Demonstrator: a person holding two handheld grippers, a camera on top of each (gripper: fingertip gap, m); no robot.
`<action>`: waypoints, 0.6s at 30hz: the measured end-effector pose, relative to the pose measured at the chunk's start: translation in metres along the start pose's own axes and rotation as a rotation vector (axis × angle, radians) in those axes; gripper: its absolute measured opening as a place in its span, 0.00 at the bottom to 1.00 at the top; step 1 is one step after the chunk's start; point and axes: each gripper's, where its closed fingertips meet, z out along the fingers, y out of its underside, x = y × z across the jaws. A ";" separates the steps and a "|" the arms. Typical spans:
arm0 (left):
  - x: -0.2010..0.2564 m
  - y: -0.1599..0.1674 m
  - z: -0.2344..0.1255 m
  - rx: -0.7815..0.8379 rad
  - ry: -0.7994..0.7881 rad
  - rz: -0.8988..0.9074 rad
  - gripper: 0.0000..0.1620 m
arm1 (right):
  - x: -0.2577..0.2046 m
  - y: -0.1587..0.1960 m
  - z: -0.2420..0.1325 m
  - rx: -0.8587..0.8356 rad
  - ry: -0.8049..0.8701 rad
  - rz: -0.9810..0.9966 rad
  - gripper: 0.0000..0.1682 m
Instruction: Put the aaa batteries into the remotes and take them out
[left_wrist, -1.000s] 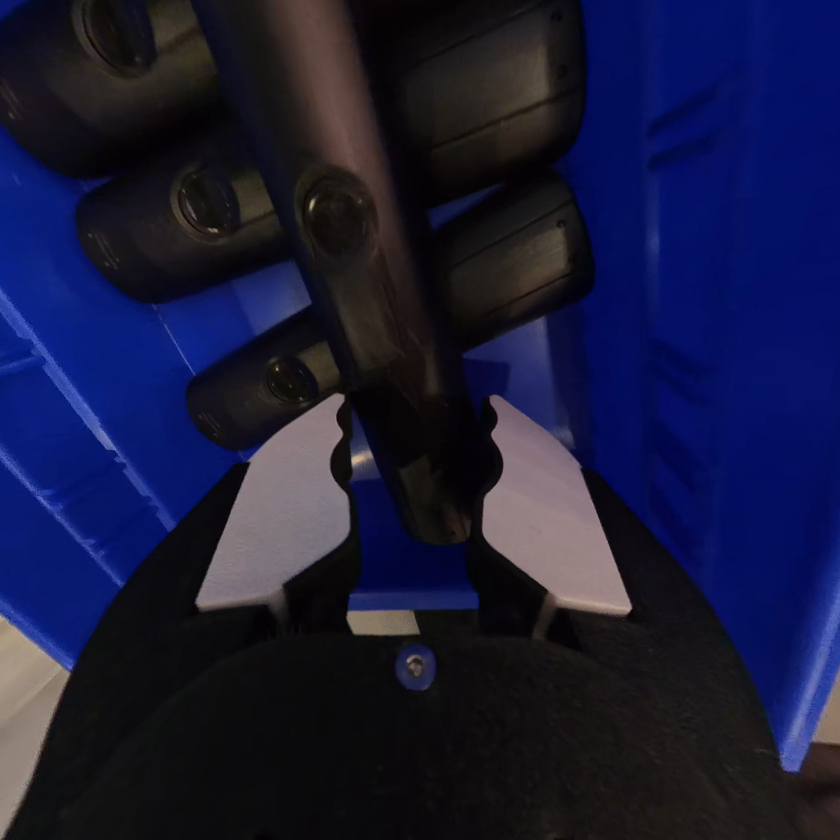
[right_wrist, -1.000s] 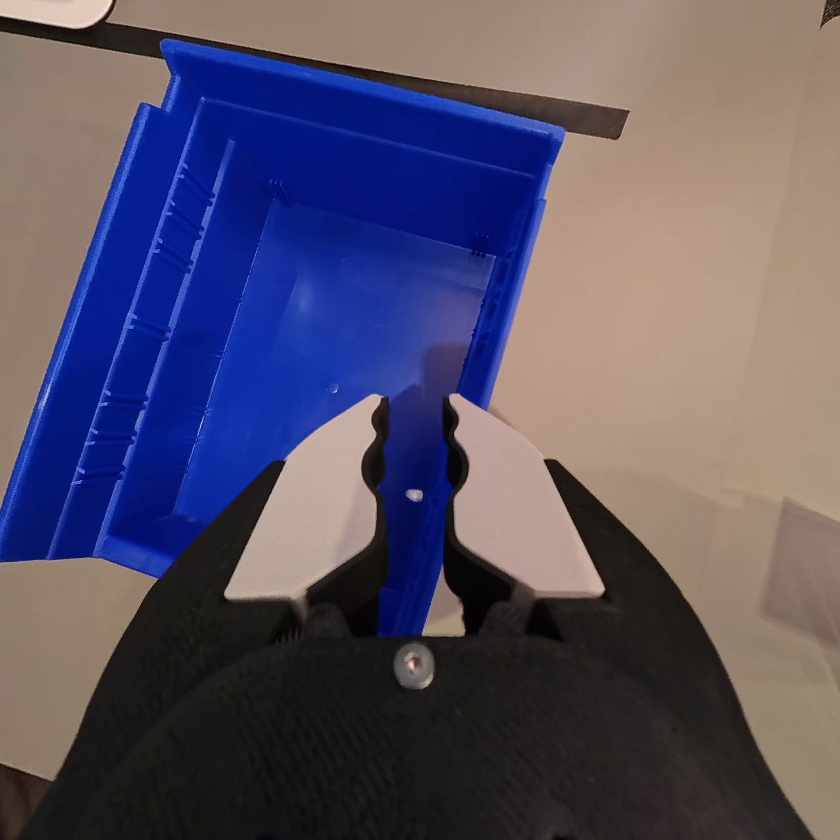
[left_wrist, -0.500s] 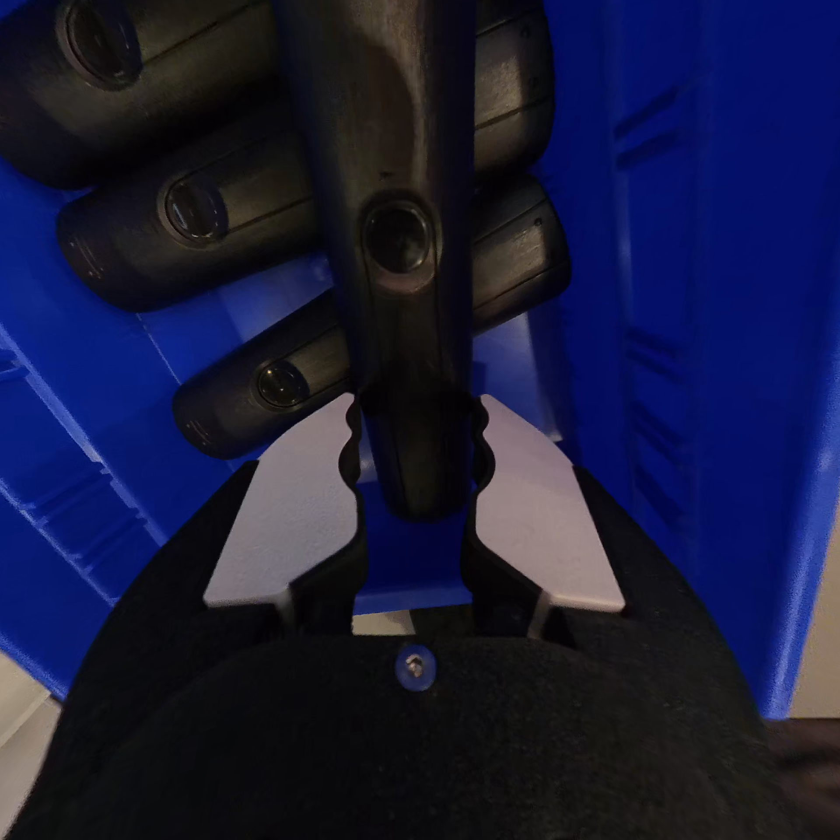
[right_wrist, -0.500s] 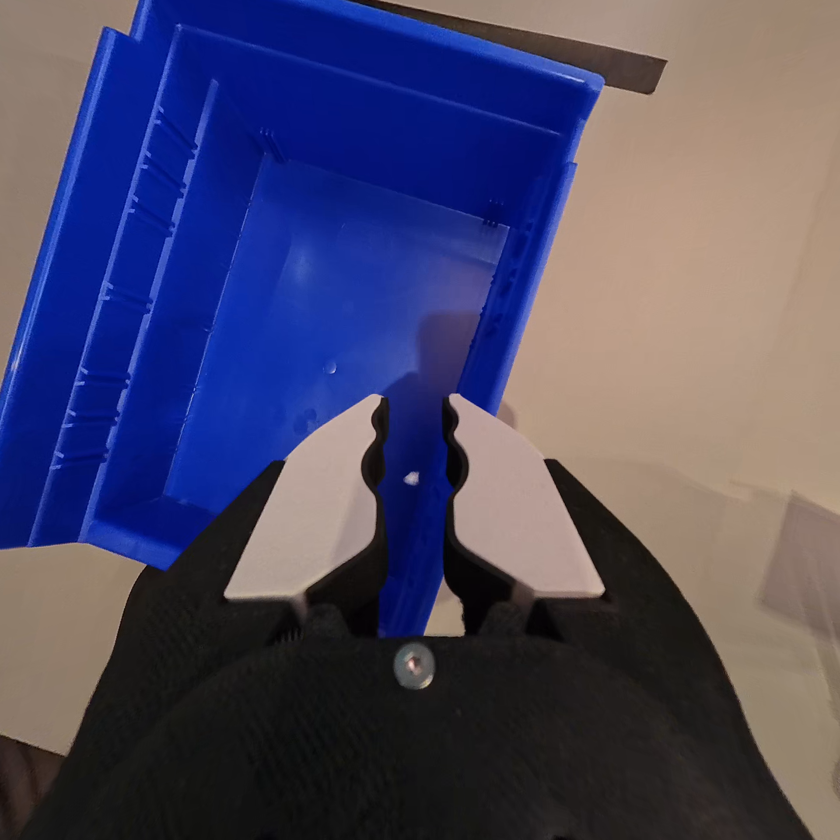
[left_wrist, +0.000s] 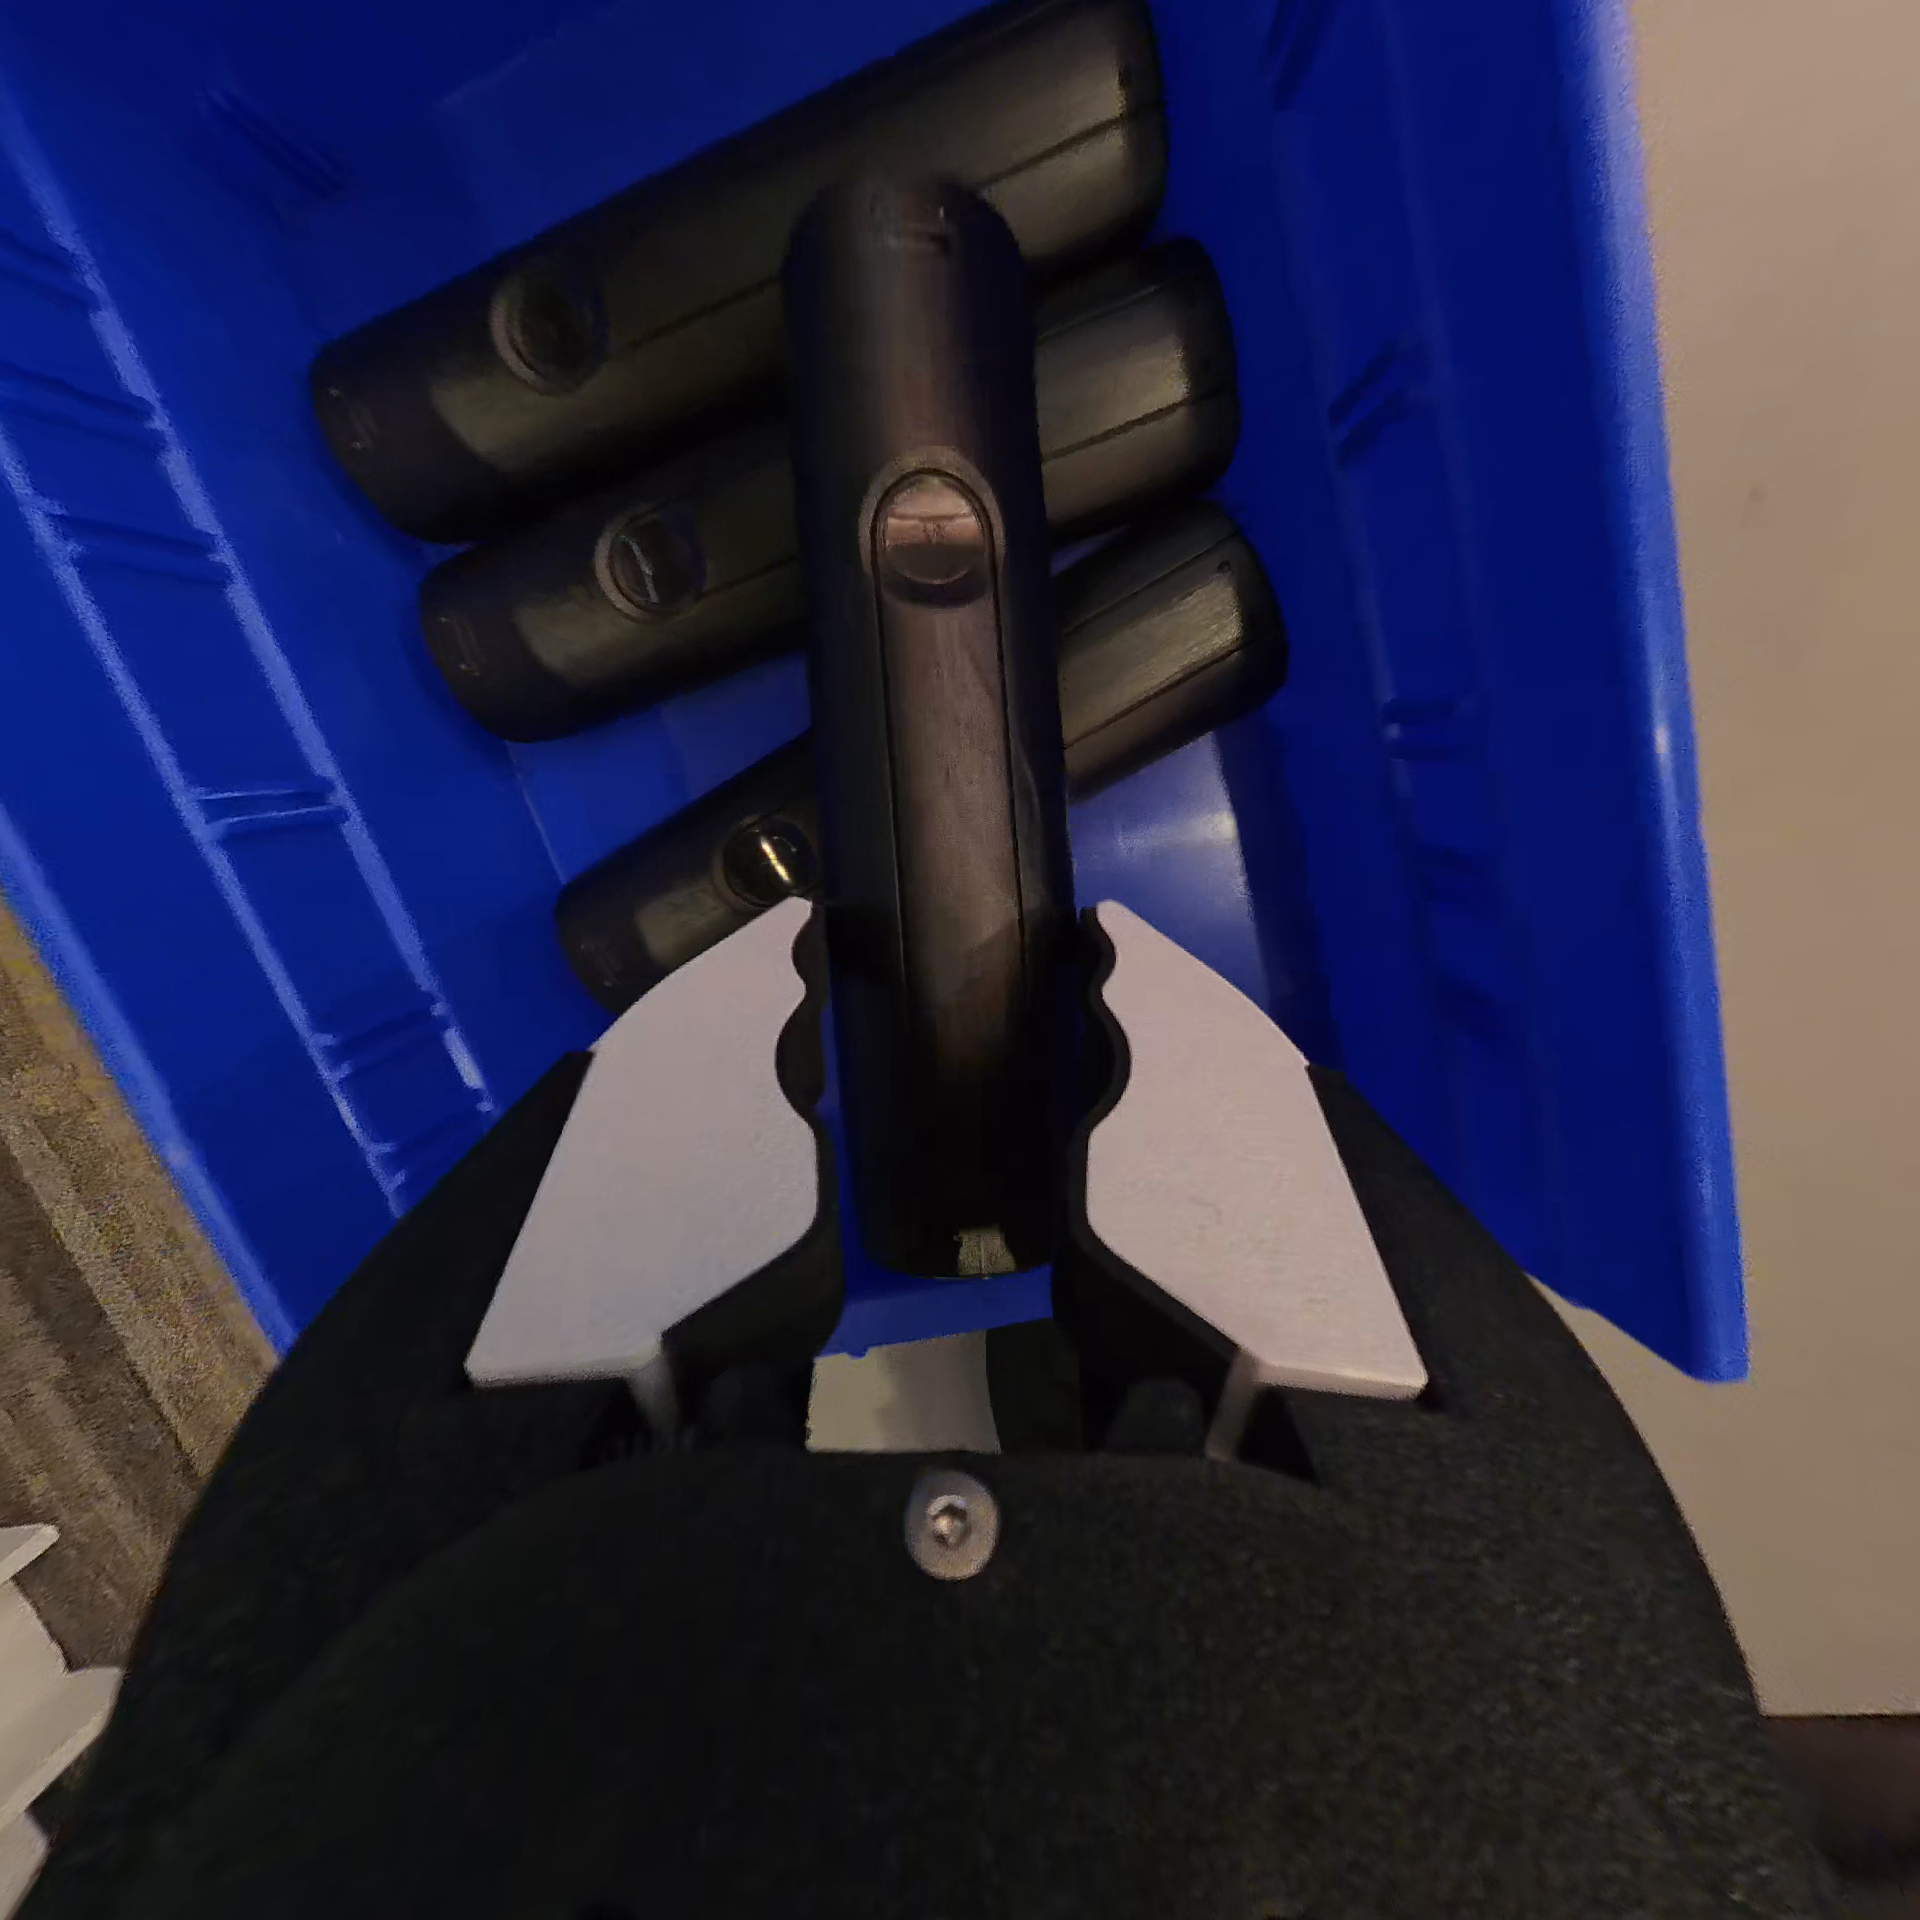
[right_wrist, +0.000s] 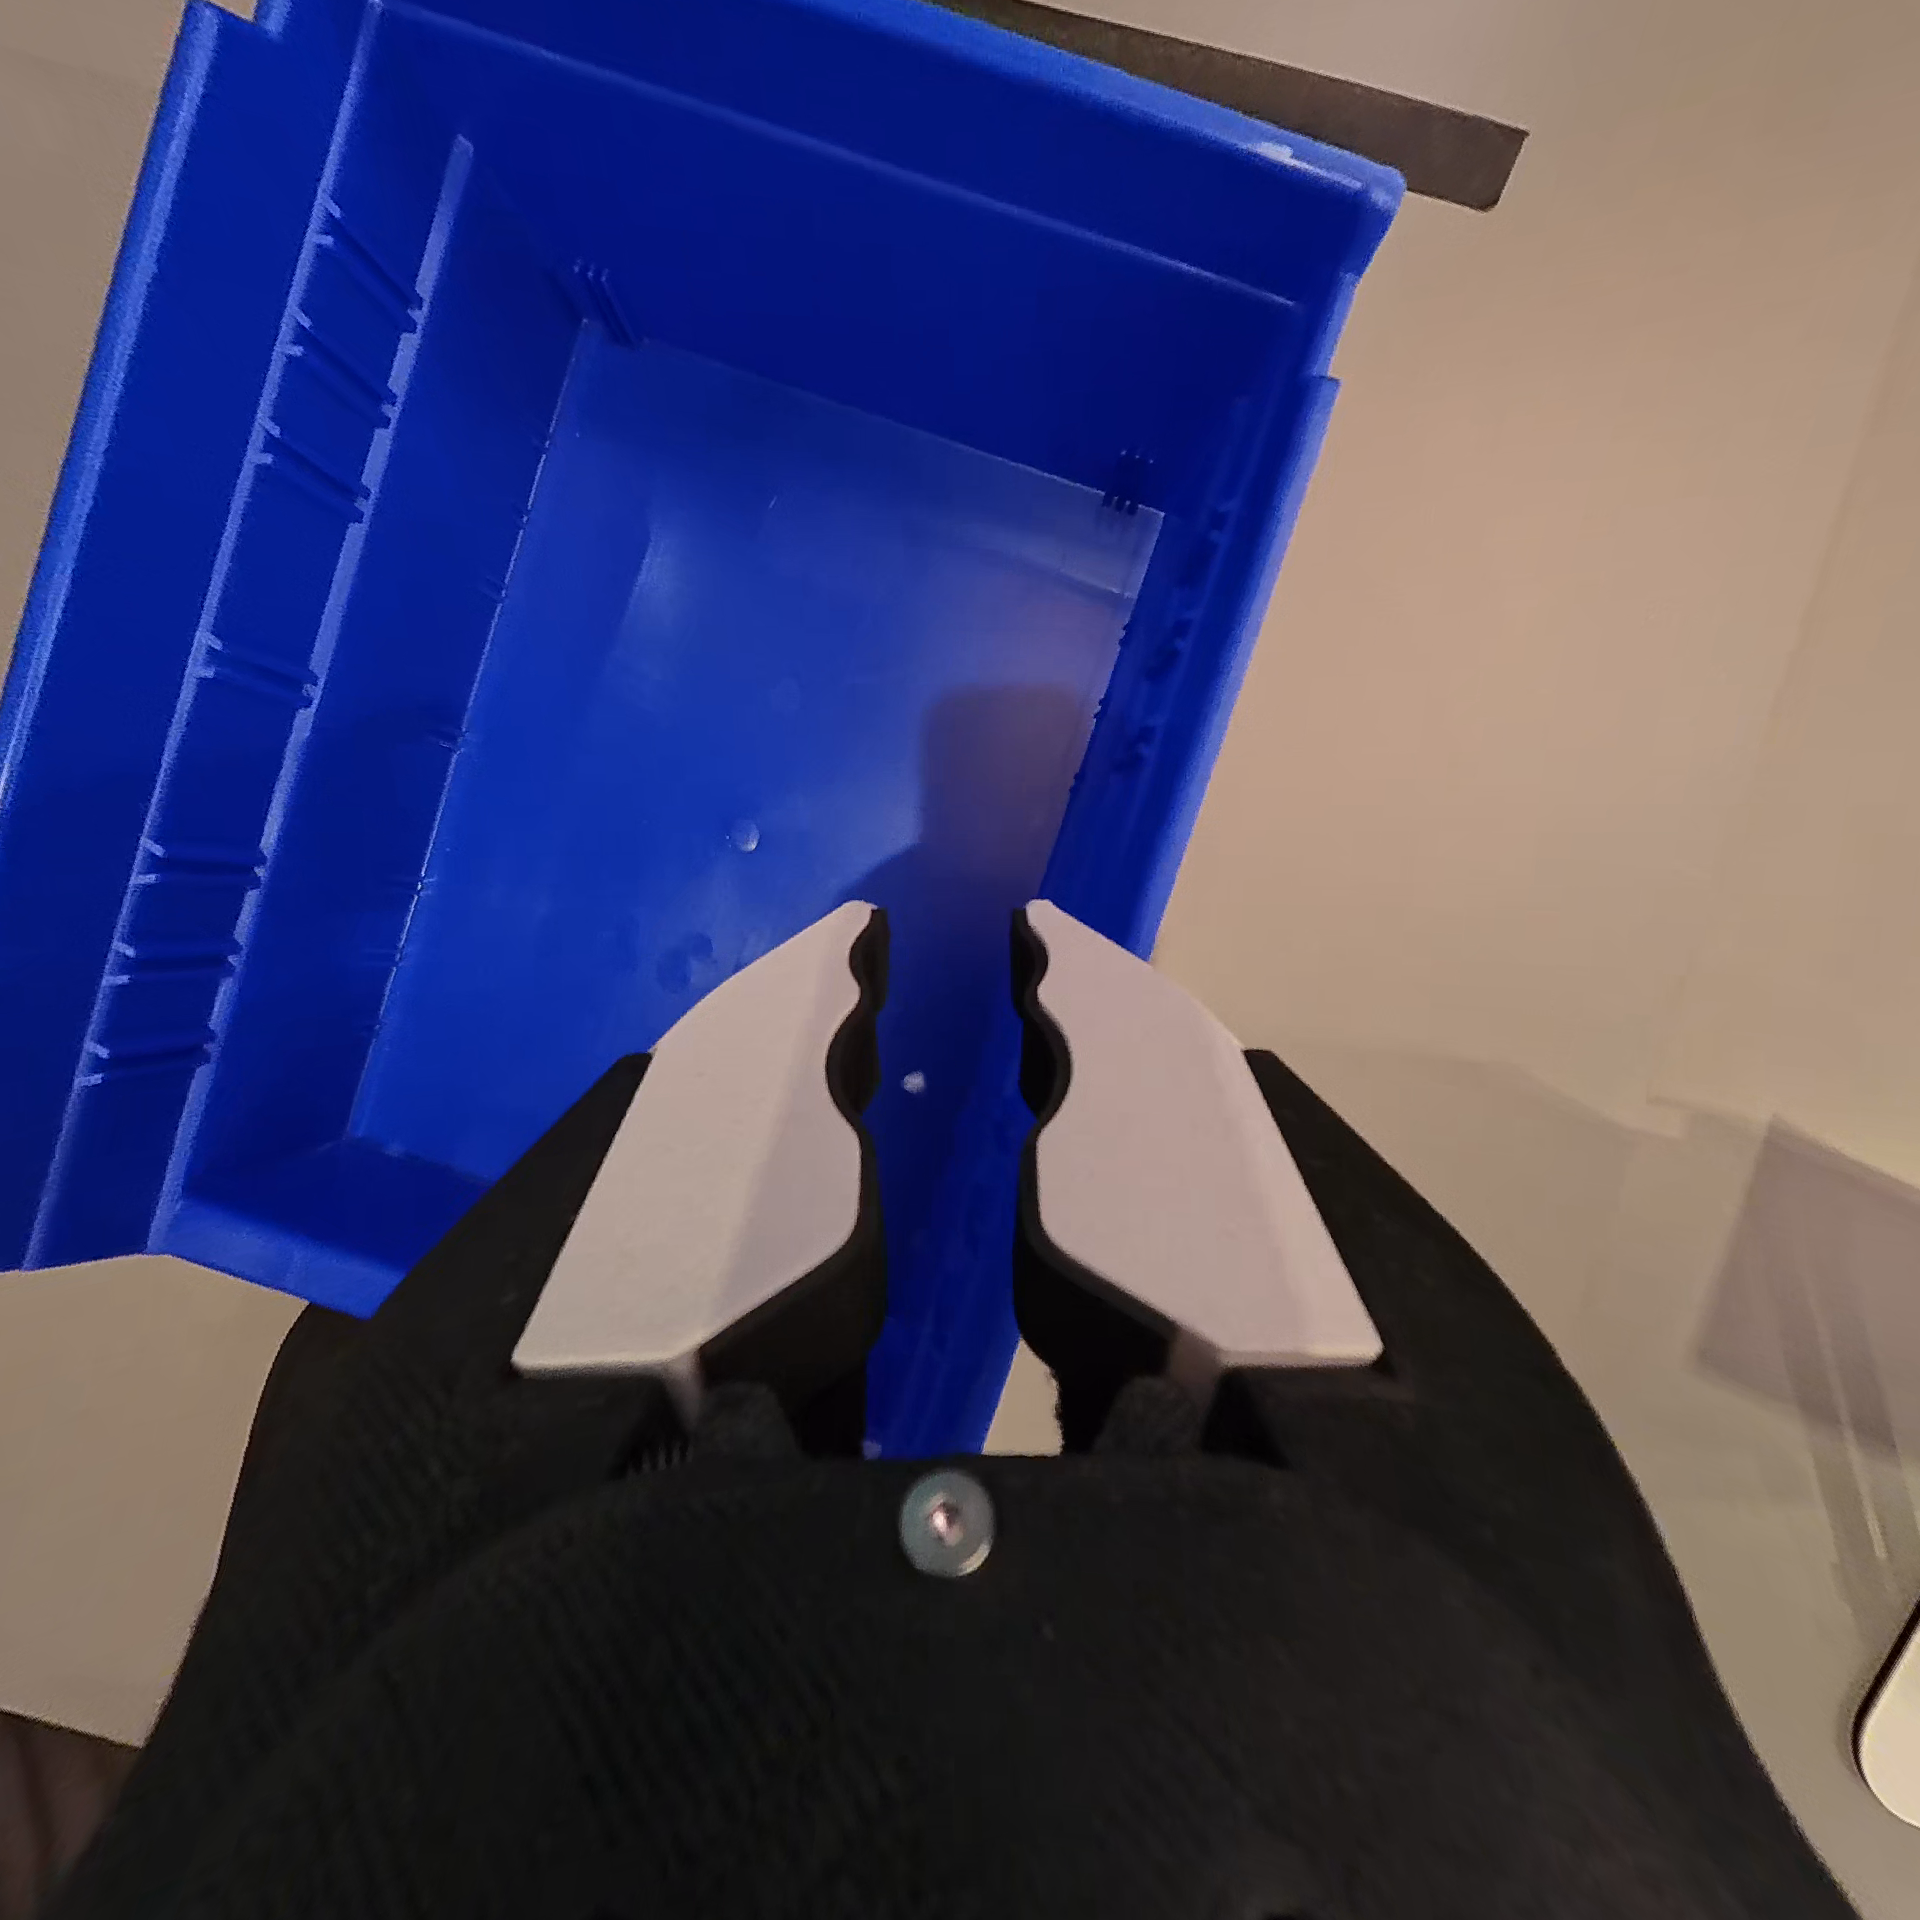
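Left wrist view: the left gripper (left_wrist: 945, 1039) is clamped on a black remote (left_wrist: 930, 727), its jaws pressing the sides of the remote's near end. The remote points forward, back side up, with a round recess partway along it. It is held over a blue bin (left_wrist: 1475, 623) whose tall right wall stands close beside the right finger; the ribbed left wall slopes away with more room on that side. In the bin lie more black remotes (left_wrist: 582, 592) — at least three, side by side and crosswise under the held one, running almost from wall to wall. A strip of bare blue floor shows near the fingertips. Outside the bin, a pale table surface (left_wrist: 1818, 727) shows on the right and grey carpet (left_wrist: 94, 1195) on the left.

Right wrist view: the right gripper (right_wrist: 948, 925) holds nothing — its jaws stand a narrow gap apart. It hovers over the near right corner of a second blue bin (right_wrist: 208, 727), the bin's right wall running under the gap. Only bare blue floor shows inside this bin. The beige tabletop (right_wrist: 1610, 623) lies open to the right, and a dark strip (right_wrist: 1434, 156) runs along it past the bin's far rim. No batteries can be made out in either view.
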 end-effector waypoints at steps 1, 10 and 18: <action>-0.001 -0.001 -0.005 0.020 -0.002 -0.005 0.28 | 0.000 -0.002 -0.001 0.007 0.006 0.004 0.15; -0.013 0.001 -0.046 0.113 -0.025 -0.034 0.26 | -0.018 -0.048 -0.032 0.235 0.045 0.040 0.14; -0.017 0.036 -0.014 0.001 0.022 -0.059 0.25 | -0.036 -0.044 -0.017 0.142 0.043 -0.059 0.15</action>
